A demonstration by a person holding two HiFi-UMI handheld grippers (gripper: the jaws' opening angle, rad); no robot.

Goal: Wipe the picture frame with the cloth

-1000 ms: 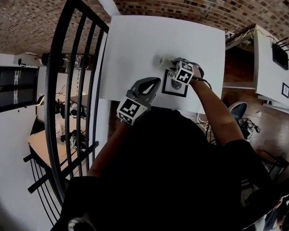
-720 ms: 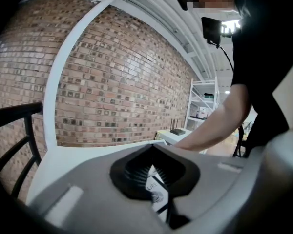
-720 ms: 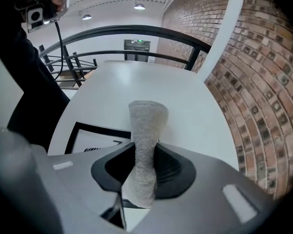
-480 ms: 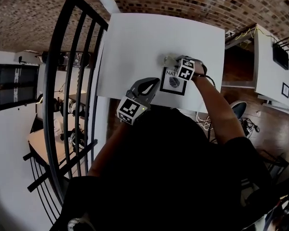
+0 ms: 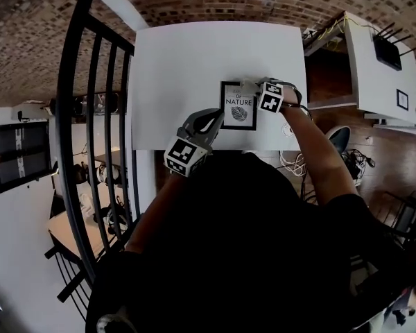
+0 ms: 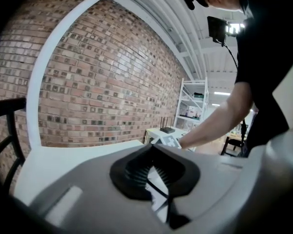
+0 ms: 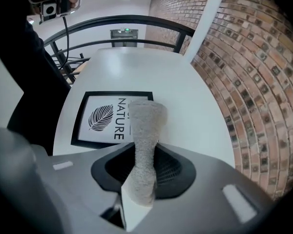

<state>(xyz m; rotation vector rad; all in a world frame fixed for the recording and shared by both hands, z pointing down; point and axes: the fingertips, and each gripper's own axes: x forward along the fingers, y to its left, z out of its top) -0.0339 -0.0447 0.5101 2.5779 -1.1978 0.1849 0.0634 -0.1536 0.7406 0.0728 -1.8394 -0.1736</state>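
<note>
Grey cloth [image 7: 145, 126] juts lengthwise from right gripper [image 7: 143, 165], jaws clenched, over picture frame [image 7: 100, 118]; left gripper [image 6: 154, 170] jaws closed.

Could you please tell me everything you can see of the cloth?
The cloth is a pale grey, nubbly, towel-like strip, bunched into a roll. The right gripper is shut on its near end; its flared far end reaches over the frame's lettered end. Whether they touch is unclear.
</note>
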